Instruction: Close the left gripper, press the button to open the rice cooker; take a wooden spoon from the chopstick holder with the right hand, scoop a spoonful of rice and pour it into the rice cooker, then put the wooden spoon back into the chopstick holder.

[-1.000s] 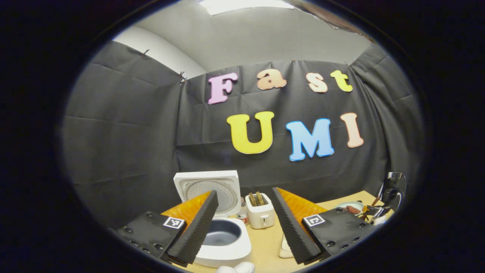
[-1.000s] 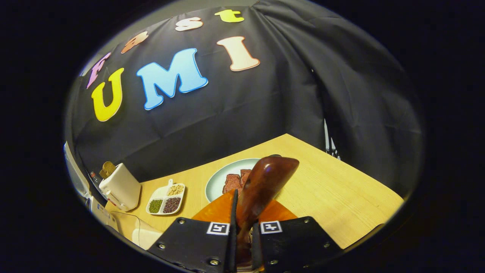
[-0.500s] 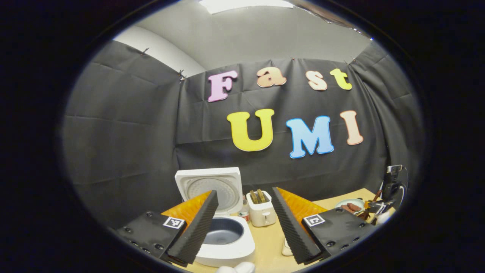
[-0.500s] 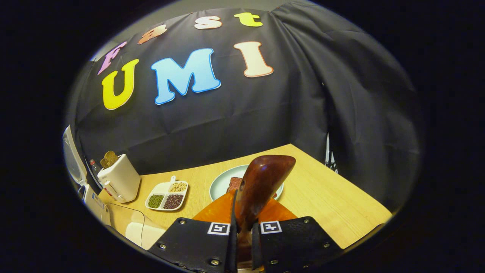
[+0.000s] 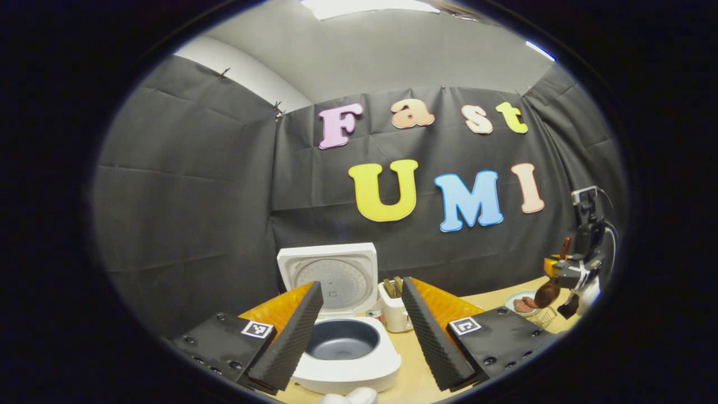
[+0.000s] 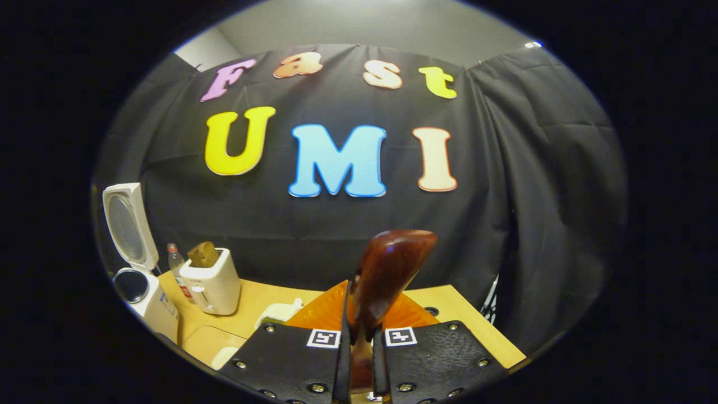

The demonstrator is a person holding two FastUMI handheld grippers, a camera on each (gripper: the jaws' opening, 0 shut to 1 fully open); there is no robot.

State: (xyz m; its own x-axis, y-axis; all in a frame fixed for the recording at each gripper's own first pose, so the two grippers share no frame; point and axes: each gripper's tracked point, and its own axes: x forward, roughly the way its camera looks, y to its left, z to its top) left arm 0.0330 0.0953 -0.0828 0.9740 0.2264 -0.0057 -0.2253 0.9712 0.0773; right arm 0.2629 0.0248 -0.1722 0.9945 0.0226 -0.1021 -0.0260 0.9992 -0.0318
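Where right gripper (image 6: 359,314) clamps: wooden spoon (image 6: 387,275) upright.

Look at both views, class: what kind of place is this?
Most likely a mock kitchen set up in a recording booth: an open rice cooker, a toaster and a wooden table stand before black cloth walls.

Black cloth wall (image 5: 185,185) is enclosing the booth (creased, clipped at its top edge). Above it, a grey ceiling (image 5: 381,50) is carrying a light panel (image 5: 364,7).
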